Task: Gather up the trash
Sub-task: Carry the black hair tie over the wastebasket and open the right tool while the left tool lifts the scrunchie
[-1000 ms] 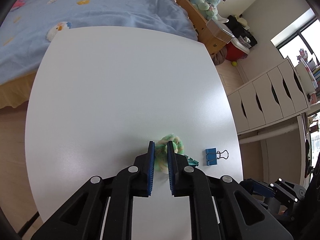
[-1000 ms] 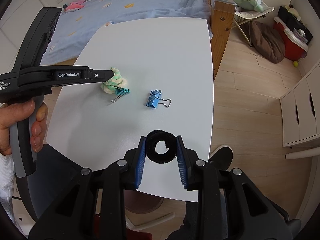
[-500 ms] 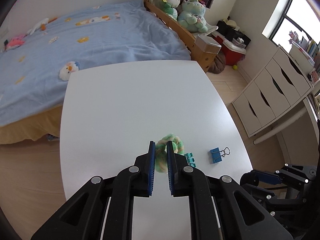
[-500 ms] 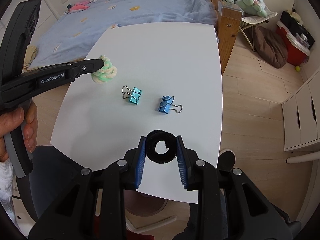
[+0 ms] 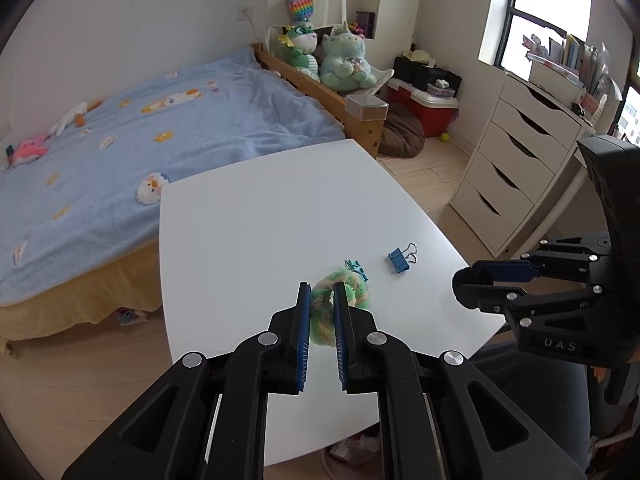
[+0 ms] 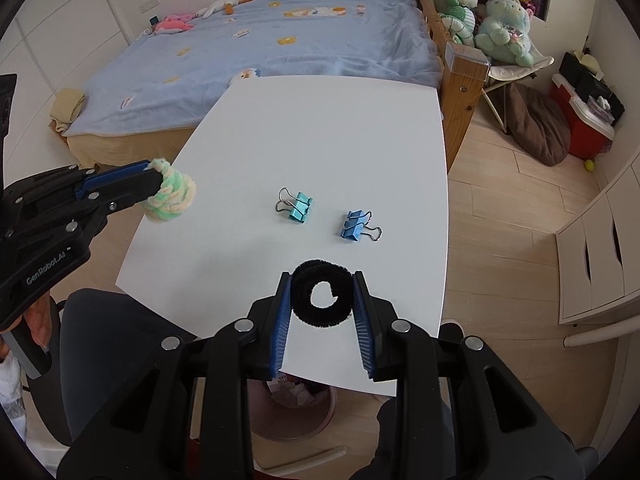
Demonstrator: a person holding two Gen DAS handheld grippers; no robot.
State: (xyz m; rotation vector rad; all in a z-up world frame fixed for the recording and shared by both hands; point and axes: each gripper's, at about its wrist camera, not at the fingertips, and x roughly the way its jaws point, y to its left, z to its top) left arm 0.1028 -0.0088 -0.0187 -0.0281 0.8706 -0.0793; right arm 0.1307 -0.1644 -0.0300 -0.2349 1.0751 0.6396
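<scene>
My left gripper point(image 5: 322, 294) is shut on a fuzzy green and cream ring point(image 5: 340, 300) and holds it above the near left part of the white table point(image 5: 260, 220). It also shows in the right wrist view point(image 6: 170, 196), past the table's left edge. My right gripper point(image 6: 322, 292) is shut on a black fuzzy ring point(image 6: 322, 300) above the table's near edge. A teal binder clip point(image 6: 298, 208) and a blue binder clip point(image 6: 354, 228) lie on the table.
A bin point(image 6: 292, 404) with trash in it stands on the floor under the table's near edge. A bed with a blue cover point(image 6: 300, 32) is beyond the table. A white drawer unit point(image 5: 516, 160) stands at the right.
My left gripper has lifted the green and cream ring off the table and carried it left and toward me, away from the teal clip. The right gripper still holds the black ring.
</scene>
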